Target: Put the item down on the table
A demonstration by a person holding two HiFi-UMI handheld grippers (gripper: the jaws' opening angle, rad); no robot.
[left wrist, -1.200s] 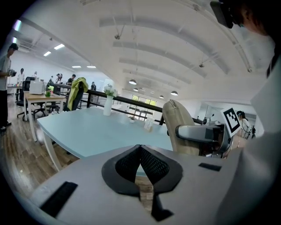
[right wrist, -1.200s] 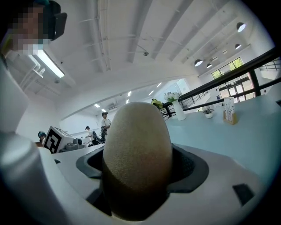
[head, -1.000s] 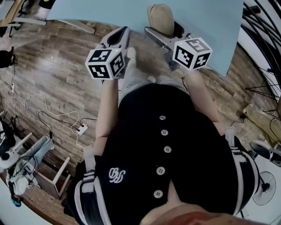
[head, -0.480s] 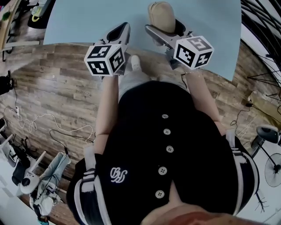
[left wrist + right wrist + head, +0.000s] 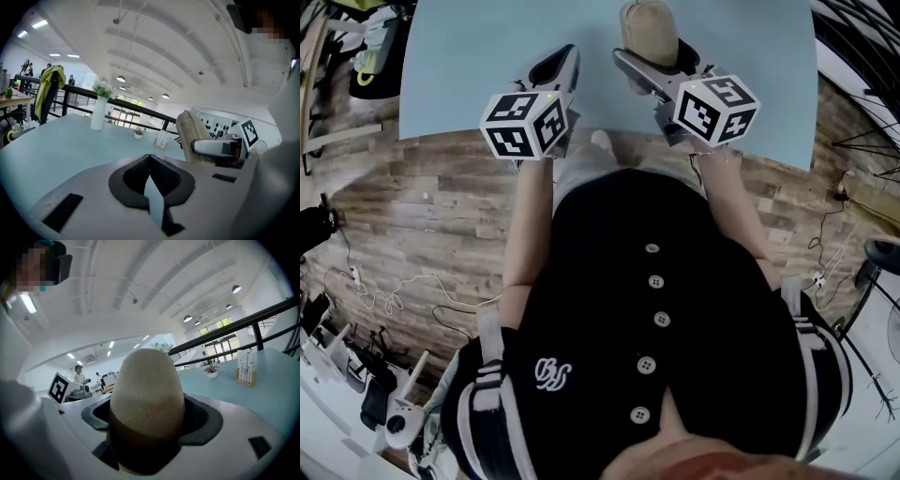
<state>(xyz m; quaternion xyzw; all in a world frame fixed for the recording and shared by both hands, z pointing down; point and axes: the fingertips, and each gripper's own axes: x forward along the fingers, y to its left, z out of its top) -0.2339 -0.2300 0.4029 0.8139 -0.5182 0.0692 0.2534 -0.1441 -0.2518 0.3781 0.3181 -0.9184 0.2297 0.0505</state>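
Note:
A tan, egg-shaped soft item (image 5: 648, 30) is held up over the near part of the light blue table (image 5: 469, 56), with my right gripper (image 5: 661, 62) shut on it. In the right gripper view the item (image 5: 145, 376) fills the space between the jaws of that gripper (image 5: 147, 416), so the pads are hidden. My left gripper (image 5: 555, 67) hovers beside it over the table's near edge. It is shut with nothing in it, its jaws meeting at the tip (image 5: 149, 157). The left gripper view also shows the item (image 5: 189, 133) and the right gripper (image 5: 219, 147) off to the right.
A white vase with flowers (image 5: 98, 112), a small potted plant (image 5: 138, 134) and a card stand (image 5: 162, 139) are at the table's far side. A chair draped with a yellow jacket (image 5: 49, 89) stands left. Wooden floor (image 5: 412, 216) with cables lies below me.
The person has stepped toward the table. Both grippers, earlier mostly over the floor by the table's edge, now reach over the tabletop. The right still holds the tan item.

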